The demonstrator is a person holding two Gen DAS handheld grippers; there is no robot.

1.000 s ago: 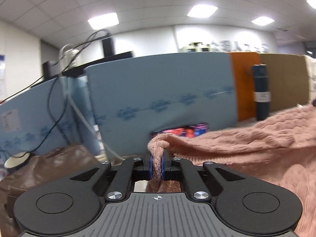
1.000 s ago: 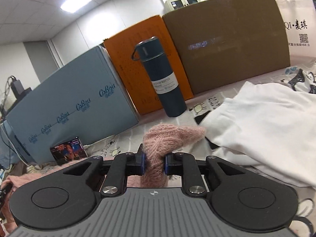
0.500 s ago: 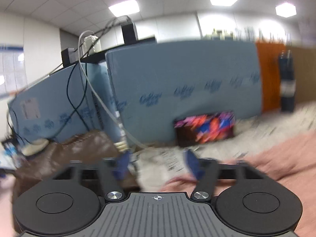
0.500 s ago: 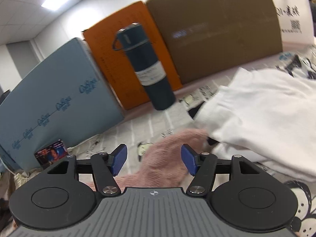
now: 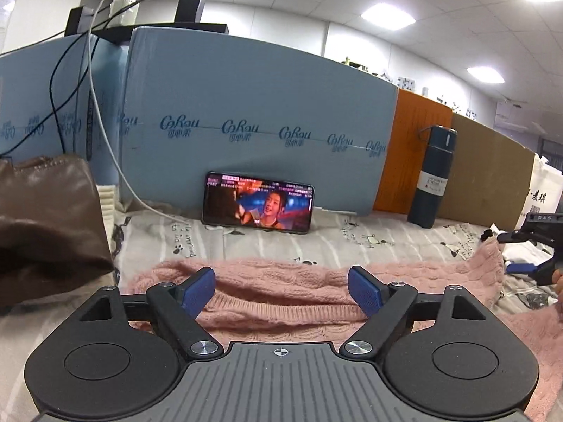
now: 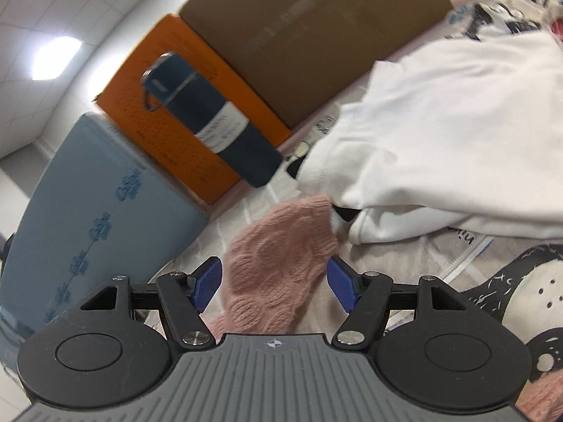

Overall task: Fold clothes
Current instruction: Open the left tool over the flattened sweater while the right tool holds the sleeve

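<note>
Both grippers released. Your left gripper (image 5: 280, 290) hangs over the near edge of the pink sweater (image 5: 281, 281); its jaws are opening, blue pads (image 5: 197, 290) clear of the knit, nothing clamped. Your right gripper (image 6: 274, 285) is likewise opening; the pink cuff (image 6: 281, 249) lies between its pads without being pressed.

The sweater lies spread across the printed sheet (image 5: 352, 239), in front of the phone (image 5: 258, 207) that leans on the blue panel (image 5: 246, 105). Its far sleeve end reaches toward the white garments (image 6: 457, 123), which sit to the right of the blue flask (image 5: 432, 179) in the left wrist view.

Risks, as judged from here:
- The cuff touches the edge of the white pile. If you re-grip there, you may pinch white cloth with it and drag the pile.
- The knit is loose and stretchy; a shallow bite on the ribbed hem may slip or pull the fold crooked.
- A wide sweep toward the panel could knock the phone or the flask over.
- Right wrist view is blurred at the flask, so clearance there is uncertain.
</note>
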